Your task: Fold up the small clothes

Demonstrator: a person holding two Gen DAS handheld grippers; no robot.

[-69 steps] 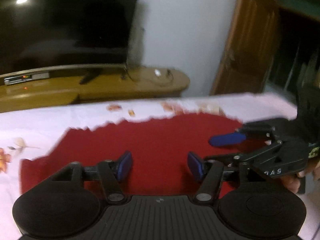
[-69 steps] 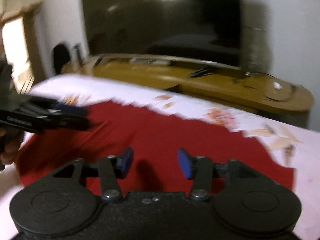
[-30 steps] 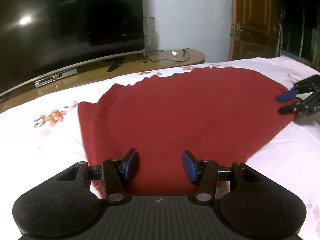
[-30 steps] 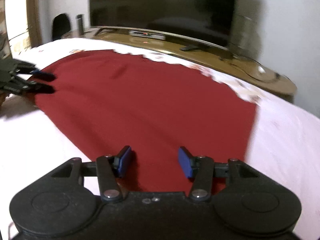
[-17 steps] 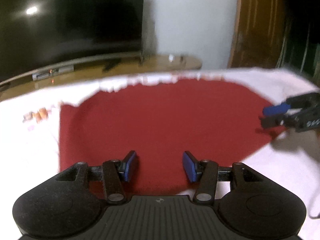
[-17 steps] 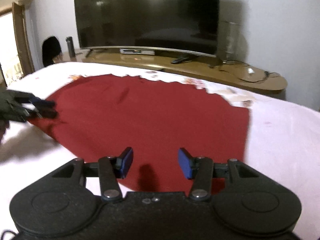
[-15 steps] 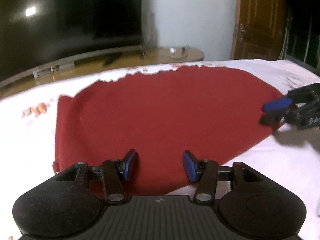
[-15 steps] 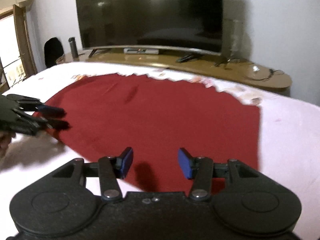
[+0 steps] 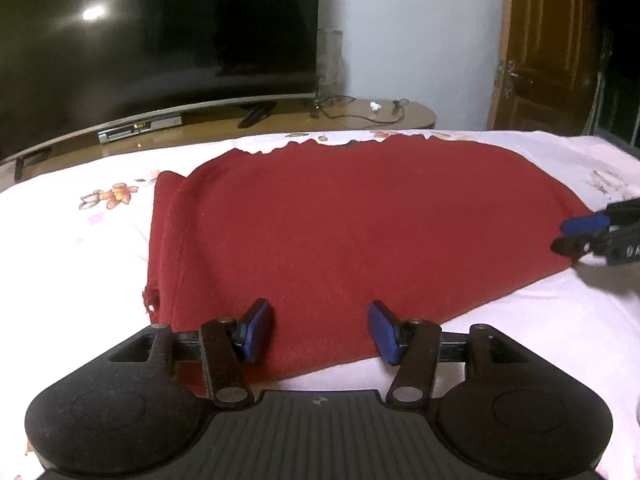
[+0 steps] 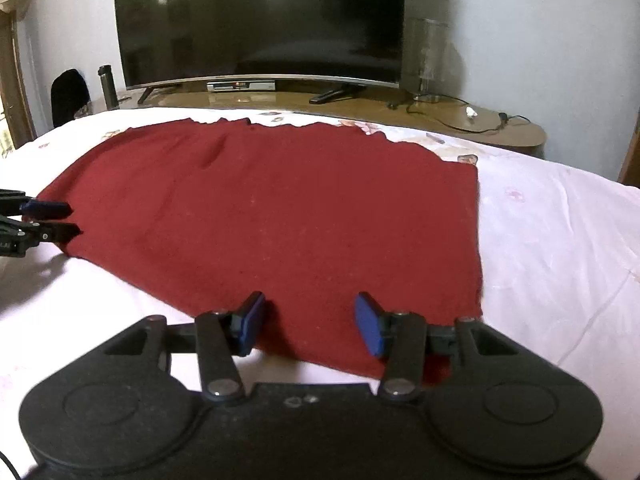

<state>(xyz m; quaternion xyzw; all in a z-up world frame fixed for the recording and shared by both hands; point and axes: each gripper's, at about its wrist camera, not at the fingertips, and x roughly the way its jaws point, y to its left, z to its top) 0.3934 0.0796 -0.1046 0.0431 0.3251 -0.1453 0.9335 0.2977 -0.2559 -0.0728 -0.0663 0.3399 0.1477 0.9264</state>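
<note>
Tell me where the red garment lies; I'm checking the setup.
The red garment lies spread flat on the floral white bedsheet before the TV stand, centre in both wrist views.

Ahead of the two grippers, left gripper [image 9: 322,330] and right gripper [image 10: 309,322], lie one red cloth [image 9: 340,232], one flowered sheet [image 9: 72,248], one television [image 10: 260,20] and one wooden stand [image 10: 280,100].

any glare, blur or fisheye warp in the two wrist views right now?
Left wrist: lamp glare on the TV screen, straight door bowed by fisheye, red cloth sharp. Right wrist: ceiling-light glare on the TV, dark vignette at the top right corner, mild softness overall.
</note>
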